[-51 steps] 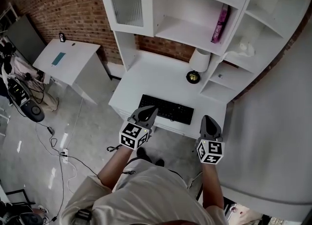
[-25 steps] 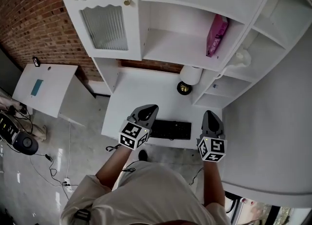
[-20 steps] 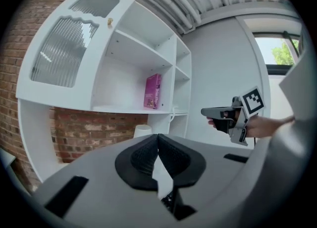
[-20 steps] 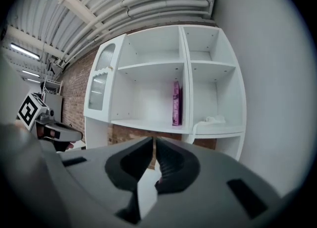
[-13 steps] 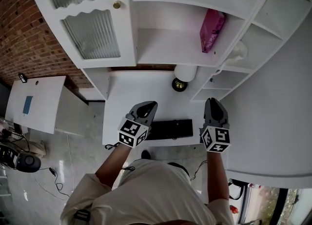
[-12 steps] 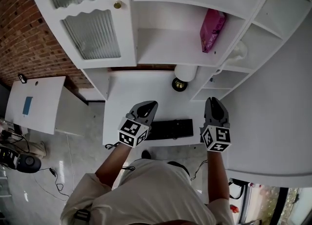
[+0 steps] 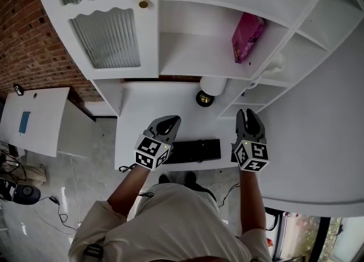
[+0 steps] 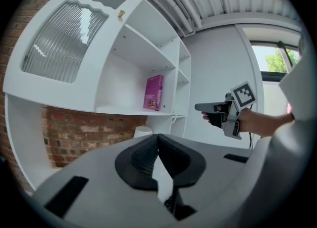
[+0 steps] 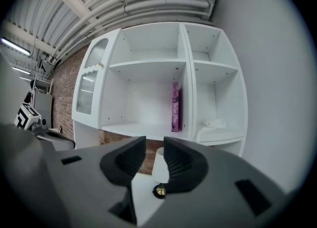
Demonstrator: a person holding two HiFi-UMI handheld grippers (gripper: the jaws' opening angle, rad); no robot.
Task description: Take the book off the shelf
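The right gripper [image 7: 249, 114] has risen slightly, its empty jaws just opening; the left gripper [image 7: 169, 121] is closed. Both point nearly level toward the pink book [image 7: 247, 37], upright on the white shelf [image 7: 193, 65].

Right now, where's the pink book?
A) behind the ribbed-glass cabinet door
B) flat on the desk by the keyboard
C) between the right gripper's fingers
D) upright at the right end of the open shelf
D: the pink book stands upright on the shelf at its right end, well clear of both grippers.
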